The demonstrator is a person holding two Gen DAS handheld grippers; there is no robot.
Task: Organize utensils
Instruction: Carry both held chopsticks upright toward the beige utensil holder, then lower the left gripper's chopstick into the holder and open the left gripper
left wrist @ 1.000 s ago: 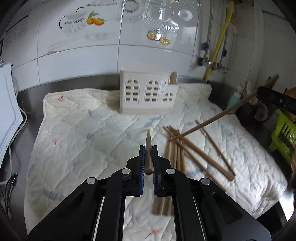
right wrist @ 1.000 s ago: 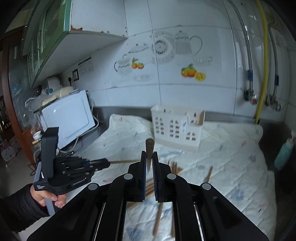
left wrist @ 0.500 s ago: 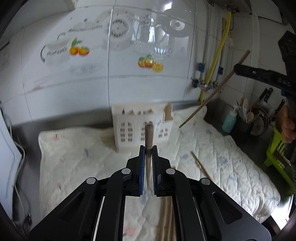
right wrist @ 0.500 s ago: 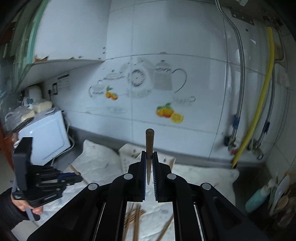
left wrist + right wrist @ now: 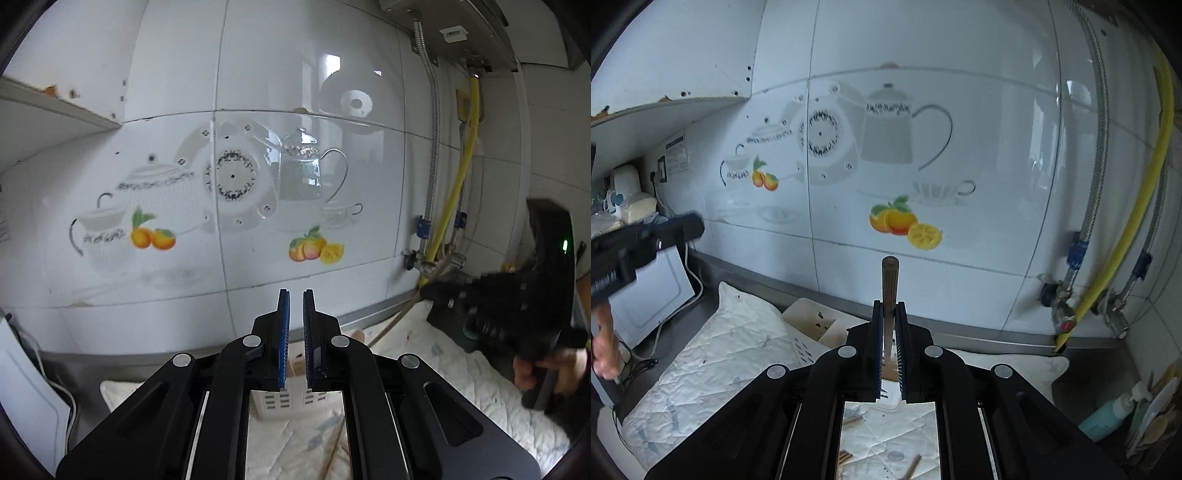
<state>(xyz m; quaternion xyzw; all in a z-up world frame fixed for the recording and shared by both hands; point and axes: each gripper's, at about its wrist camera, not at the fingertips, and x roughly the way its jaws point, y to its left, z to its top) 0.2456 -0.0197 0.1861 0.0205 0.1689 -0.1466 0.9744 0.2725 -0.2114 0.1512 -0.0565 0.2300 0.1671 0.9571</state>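
Note:
My right gripper (image 5: 889, 306) is shut on a wooden chopstick (image 5: 889, 280) that stands upright between the pads, over the white plastic utensil holder (image 5: 809, 326). In the left wrist view my left gripper (image 5: 295, 295) has its pads slightly apart with nothing between them, just above the holder (image 5: 280, 400). The right gripper's black body (image 5: 517, 302) shows there at the right, with a chopstick (image 5: 395, 321) slanting down from it toward the holder. The left gripper (image 5: 635, 251) shows blurred at the left of the right wrist view.
A quilted white mat (image 5: 724, 354) covers the counter, with loose chopsticks (image 5: 912, 467) on it. A white microwave (image 5: 653, 291) stands at the left. Yellow hose and pipes (image 5: 1115, 243) run down the tiled wall at right. A teal bottle (image 5: 1108, 413) stands at right.
Both grippers rose and tilted up toward the wall above the holder. The chopstick that was between my left pads is gone from them. The right gripper still holds its chopstick.

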